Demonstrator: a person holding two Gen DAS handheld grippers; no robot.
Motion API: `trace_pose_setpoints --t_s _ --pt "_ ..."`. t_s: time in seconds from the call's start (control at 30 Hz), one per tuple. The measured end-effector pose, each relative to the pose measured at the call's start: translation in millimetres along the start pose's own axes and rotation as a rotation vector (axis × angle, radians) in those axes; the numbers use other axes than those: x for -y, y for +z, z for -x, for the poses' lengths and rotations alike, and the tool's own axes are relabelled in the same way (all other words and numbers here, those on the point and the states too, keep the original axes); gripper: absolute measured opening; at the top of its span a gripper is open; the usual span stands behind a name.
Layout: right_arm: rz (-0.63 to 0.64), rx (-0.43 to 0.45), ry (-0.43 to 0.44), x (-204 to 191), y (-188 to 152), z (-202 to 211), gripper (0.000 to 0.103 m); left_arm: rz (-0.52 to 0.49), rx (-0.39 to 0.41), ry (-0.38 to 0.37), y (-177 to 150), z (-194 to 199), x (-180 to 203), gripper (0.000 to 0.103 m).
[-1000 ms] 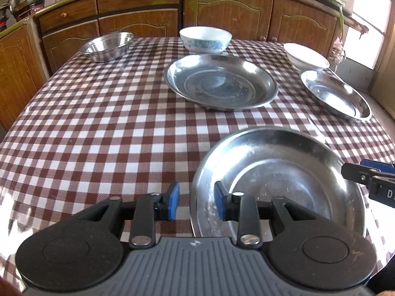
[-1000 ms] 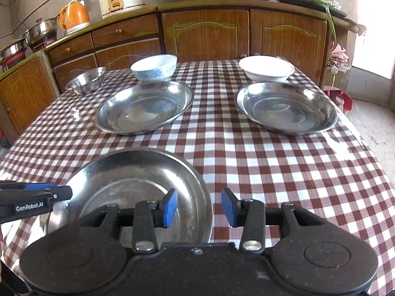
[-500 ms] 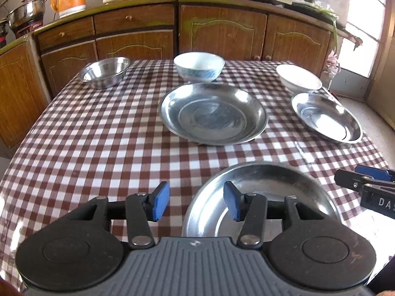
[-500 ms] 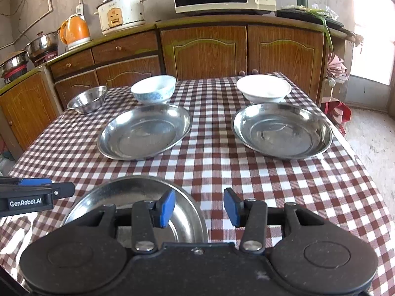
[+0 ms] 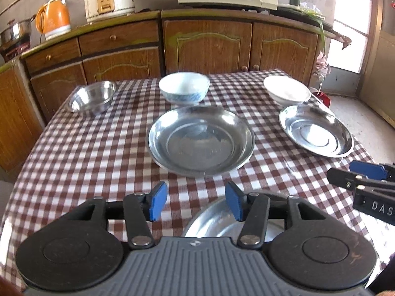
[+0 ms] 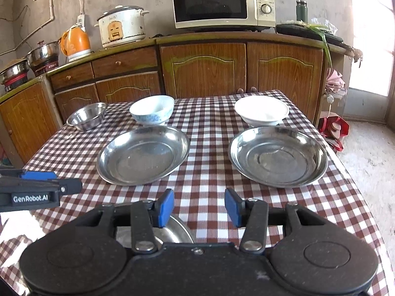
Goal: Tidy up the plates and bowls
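Note:
Three steel plates lie on the checked tablecloth (image 5: 86, 160). The nearest plate (image 5: 217, 222) (image 6: 172, 231) sits just under both grippers, mostly hidden by them. A second plate (image 5: 201, 140) (image 6: 143, 155) lies mid-table and a third (image 5: 316, 130) (image 6: 277, 156) at the right. Behind them stand a blue-patterned bowl (image 5: 184, 87), a white bowl (image 5: 286, 90) and a small steel bowl (image 5: 92, 96). My left gripper (image 5: 196, 203) hovers above the near plate's left rim, its jaws opening and empty. My right gripper (image 6: 199, 207) stands open and empty over its right rim.
Wooden cabinets (image 6: 205, 69) run behind the table, carrying a microwave (image 6: 222, 2), a rice cooker (image 6: 121, 27), an orange kettle (image 6: 75, 40) and pots (image 6: 43, 53). The table's right edge drops to a concrete floor (image 6: 370, 160) by a bright doorway.
Both grippers have risen and drawn back from the near plate, which has slid low in both views. The left jaws have spread wider, off the plate's rim.

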State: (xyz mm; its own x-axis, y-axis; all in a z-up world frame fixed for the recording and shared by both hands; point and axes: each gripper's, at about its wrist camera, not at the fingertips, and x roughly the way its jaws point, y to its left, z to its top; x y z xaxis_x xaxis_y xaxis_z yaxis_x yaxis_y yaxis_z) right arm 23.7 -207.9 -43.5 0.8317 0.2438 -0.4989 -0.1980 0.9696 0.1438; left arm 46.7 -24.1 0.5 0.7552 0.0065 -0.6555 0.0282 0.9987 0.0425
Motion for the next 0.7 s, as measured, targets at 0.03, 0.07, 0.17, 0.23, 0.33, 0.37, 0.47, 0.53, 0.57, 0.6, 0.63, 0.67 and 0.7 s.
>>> trace_pose_setpoints --t_s 0.03,0.07,0.17,0.23,0.33,0.37,0.47,0.53,0.57,0.6,0.63,0.67,0.7 --pt "0.002 0.001 0.002 -1 2 0 0.056 -0.003 0.006 0.001 2 1 0 0.055" --pt "0.007 0.004 0.004 -2 3 -1 0.056 -0.007 0.011 0.003 5 1 0 0.055" --pt "0.019 0.011 0.011 -6 7 -2 0.058 -0.004 0.024 0.006 10 1 1 0.056" --pt "0.027 0.015 0.017 -8 10 -3 0.059 -0.003 0.031 0.011 13 1 0 0.057" --pt "0.036 0.023 0.020 -10 15 -4 0.059 0.004 0.033 0.019 15 -1 -2 0.057" --pt "0.037 0.025 0.020 -10 17 -5 0.059 0.009 0.033 0.021 16 -2 -3 0.057" --pt "0.041 0.032 0.017 -10 21 -7 0.062 0.019 0.033 0.026 19 -3 -7 0.058" --pt "0.043 0.037 0.019 -11 24 -9 0.062 0.019 0.033 0.032 21 -5 -9 0.058" --pt "0.044 0.038 0.019 -11 25 -10 0.062 0.022 0.034 0.033 21 -5 -9 0.058" --pt "0.046 0.039 0.019 -11 27 -10 0.062 0.025 0.034 0.033 22 -6 -10 0.058" --pt "0.050 0.040 0.019 -12 28 -11 0.062 0.030 0.036 0.035 23 -6 -11 0.058" --pt "0.054 0.042 0.019 -13 29 -12 0.063 0.033 0.037 0.037 23 -7 -12 0.059" --pt "0.055 0.043 0.021 -13 30 -13 0.063 0.037 0.037 0.037 24 -7 -13 0.059"
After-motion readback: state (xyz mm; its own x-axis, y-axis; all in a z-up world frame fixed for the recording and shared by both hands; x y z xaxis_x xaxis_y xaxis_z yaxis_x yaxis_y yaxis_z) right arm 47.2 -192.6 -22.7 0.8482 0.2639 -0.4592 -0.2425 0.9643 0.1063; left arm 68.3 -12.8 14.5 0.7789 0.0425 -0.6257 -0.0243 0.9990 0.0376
